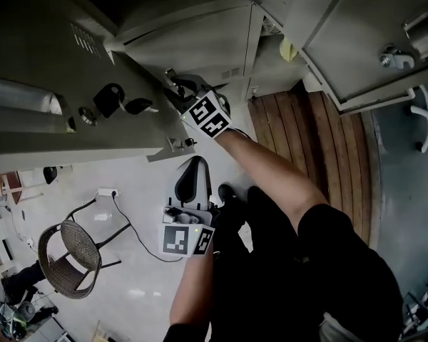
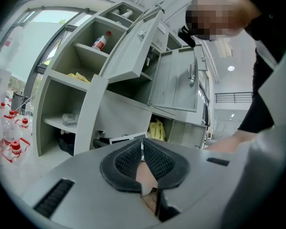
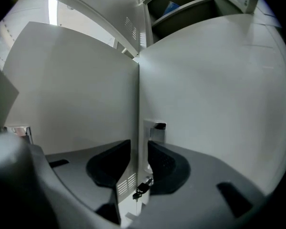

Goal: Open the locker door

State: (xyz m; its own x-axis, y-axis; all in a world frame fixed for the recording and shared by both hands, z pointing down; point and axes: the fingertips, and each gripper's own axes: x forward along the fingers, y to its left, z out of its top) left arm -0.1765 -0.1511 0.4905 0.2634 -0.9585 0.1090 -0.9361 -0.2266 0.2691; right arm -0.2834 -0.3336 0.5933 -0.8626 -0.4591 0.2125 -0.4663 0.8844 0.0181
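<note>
Left tongs [image 2: 143, 150]: pads together, empty; held low and idle, since one tool should suffice.
Right tongs [image 3: 139, 162]: closed narrow on the locker door [image 3: 138, 94], gripping its free edge for pulling.
Locker door: edge-on between right pads.

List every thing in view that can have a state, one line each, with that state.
right gripper: shut on the locker door's edge
locker door: swung out from its frame, seen edge-on between the jaws
key: in that door's lock
left gripper: shut, empty, held low
upper locker door: open
</note>
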